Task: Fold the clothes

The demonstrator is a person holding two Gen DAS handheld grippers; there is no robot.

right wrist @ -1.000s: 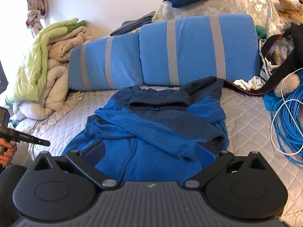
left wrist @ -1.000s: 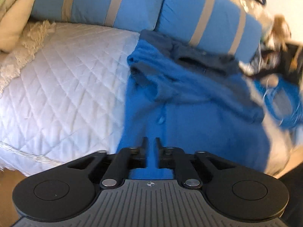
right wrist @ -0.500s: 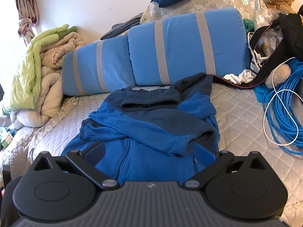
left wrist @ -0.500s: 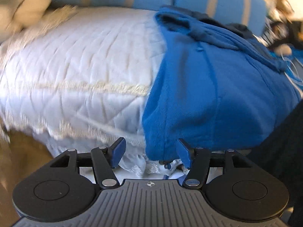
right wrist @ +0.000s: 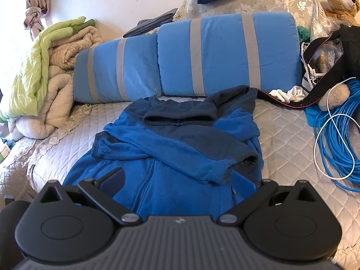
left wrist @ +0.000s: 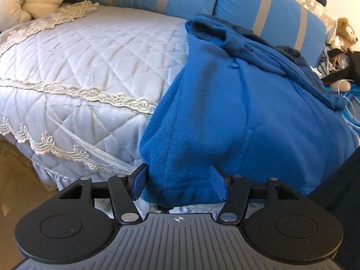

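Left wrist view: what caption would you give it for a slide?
Open left gripper straddling the bottom hem of a blue fleece jacket that hangs over the edge of a quilted white bed.

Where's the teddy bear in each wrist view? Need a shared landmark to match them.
Left wrist: teddy bear at far right edge, upper part, small.
Right wrist: teddy bear in top right corner.
Shared landmark: the blue pillow with grey stripes, directly left of the bear in both.

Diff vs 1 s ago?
The left gripper went from shut to open and dropped to the blue fleece jacket's bottom hem corner, which now sits between its jaws, ungripped. Right gripper still open above the jacket; sleeves stay folded.
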